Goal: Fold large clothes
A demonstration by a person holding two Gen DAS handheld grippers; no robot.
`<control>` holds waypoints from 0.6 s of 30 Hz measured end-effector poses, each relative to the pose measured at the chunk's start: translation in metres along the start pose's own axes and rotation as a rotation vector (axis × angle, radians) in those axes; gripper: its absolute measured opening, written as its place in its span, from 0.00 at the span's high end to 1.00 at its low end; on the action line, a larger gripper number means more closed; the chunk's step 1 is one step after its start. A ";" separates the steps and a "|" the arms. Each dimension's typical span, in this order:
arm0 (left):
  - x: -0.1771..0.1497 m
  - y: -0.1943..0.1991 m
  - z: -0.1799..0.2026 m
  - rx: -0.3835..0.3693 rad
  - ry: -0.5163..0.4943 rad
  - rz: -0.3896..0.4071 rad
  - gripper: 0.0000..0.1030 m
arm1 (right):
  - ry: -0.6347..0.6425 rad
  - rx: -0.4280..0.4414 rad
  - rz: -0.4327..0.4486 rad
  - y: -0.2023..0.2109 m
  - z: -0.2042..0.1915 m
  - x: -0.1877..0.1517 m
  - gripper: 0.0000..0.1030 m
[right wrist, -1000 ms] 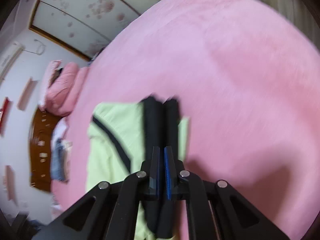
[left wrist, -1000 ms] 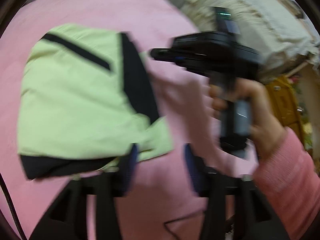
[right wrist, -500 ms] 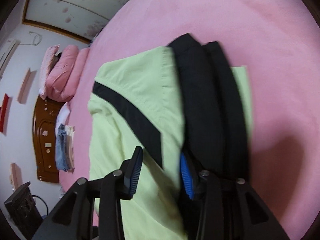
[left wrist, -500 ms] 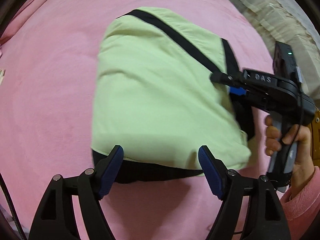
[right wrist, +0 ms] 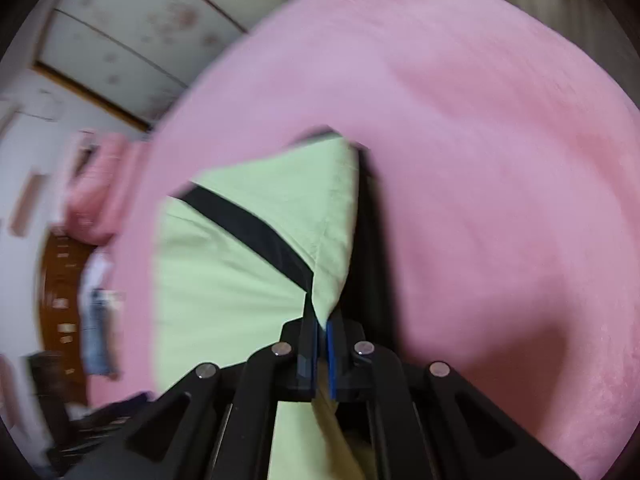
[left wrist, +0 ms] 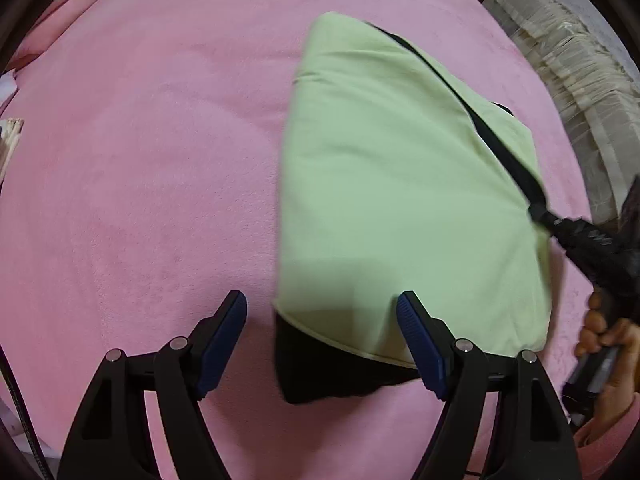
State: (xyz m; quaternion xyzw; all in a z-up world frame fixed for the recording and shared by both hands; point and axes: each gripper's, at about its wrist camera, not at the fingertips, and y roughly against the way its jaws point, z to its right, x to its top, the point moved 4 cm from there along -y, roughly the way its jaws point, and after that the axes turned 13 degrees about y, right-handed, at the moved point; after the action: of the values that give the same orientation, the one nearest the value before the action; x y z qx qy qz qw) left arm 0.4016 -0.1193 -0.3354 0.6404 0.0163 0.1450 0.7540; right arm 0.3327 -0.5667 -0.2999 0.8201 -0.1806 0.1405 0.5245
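Observation:
A folded light-green garment [left wrist: 400, 200] with black stripes and a black hem lies on the pink bed. My left gripper [left wrist: 322, 336] is open, its fingers either side of the garment's near black corner, touching nothing. My right gripper [right wrist: 322, 328] is shut on the garment's edge [right wrist: 328, 276], pinching green fabric where a black stripe ends. In the left wrist view the right gripper [left wrist: 538, 212] holds the garment's right edge, held by a hand [left wrist: 612, 340].
The pink blanket [left wrist: 140, 180] covers the bed all around the garment. A beige lace-trimmed cover [left wrist: 580, 80] lies at the right. A wooden headboard [right wrist: 56, 300], pink pillows [right wrist: 96, 192] and a wardrobe [right wrist: 140, 28] show at the left.
My right gripper has closed on the garment's edge; half a second ago it was open there. My left gripper has shifted left, so the garment now sits to its right.

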 end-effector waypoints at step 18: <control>-0.039 0.018 -0.023 -0.091 0.095 0.087 0.51 | 0.013 -0.094 0.154 0.034 -0.070 -0.048 0.94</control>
State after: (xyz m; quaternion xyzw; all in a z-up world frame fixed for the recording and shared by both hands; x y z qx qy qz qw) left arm 0.3560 -0.1039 -0.3284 0.5980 0.0175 0.2084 0.7737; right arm 0.2718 -0.5091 -0.2634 0.7772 -0.2459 0.1772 0.5514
